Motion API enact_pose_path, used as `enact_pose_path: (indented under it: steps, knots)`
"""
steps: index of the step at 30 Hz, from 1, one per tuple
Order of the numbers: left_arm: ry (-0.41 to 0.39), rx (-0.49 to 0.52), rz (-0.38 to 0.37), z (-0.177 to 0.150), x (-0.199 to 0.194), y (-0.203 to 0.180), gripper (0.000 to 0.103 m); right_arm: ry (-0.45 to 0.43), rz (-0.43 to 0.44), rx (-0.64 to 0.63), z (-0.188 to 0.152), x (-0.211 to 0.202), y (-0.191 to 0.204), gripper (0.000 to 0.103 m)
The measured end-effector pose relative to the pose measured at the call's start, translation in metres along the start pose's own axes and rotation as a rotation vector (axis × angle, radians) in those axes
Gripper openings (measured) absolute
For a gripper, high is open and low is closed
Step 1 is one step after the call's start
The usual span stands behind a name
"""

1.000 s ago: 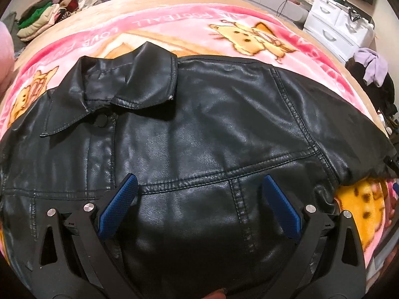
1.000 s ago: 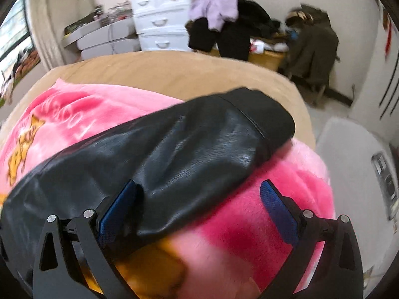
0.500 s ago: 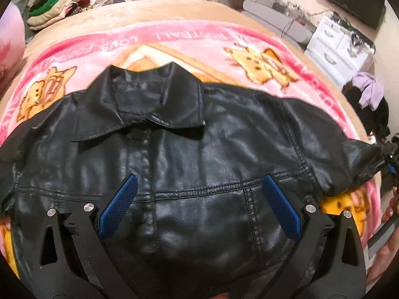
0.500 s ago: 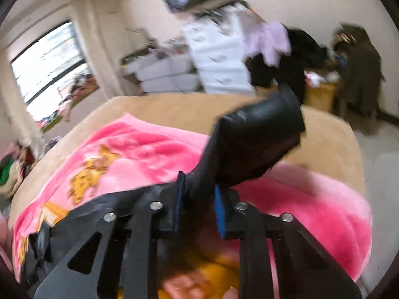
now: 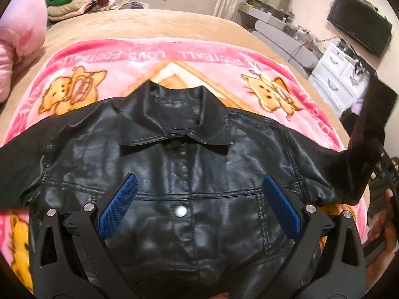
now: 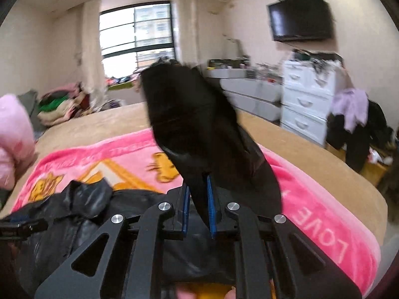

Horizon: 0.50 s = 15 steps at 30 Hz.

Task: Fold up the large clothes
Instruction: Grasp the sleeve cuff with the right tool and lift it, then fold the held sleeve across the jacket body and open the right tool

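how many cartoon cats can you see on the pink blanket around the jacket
3: one cartoon cat left of the collar, one right of it, one partly visible at the left hem. The jacket may hide more.

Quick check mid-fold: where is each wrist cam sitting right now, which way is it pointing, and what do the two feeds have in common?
Left wrist: on the left gripper, over the jacket's lower front, facing its collar and the pink blanket; open blue fingers show, plus a hand at right.
Right wrist: on the right gripper, at the bed's side, facing the window; its fingers are shut on the raised sleeve.
Shared: jacket, blanket, sleeve, white drawers, TV.
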<state>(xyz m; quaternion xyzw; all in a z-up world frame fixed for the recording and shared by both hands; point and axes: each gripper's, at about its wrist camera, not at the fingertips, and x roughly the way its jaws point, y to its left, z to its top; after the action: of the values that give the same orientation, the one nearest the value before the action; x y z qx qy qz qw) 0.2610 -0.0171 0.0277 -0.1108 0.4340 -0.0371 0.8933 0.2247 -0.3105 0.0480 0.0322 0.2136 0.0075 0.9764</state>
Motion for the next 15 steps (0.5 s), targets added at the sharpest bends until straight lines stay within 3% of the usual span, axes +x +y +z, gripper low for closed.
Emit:
enact_pose_path:
  steps: [15]
  knots:
    - [-0.027,-0.16,-0.067,0.007,-0.026,0.065,0.094,-0.018,0.167,-0.275,0.002,-0.001,0.128,0.01]
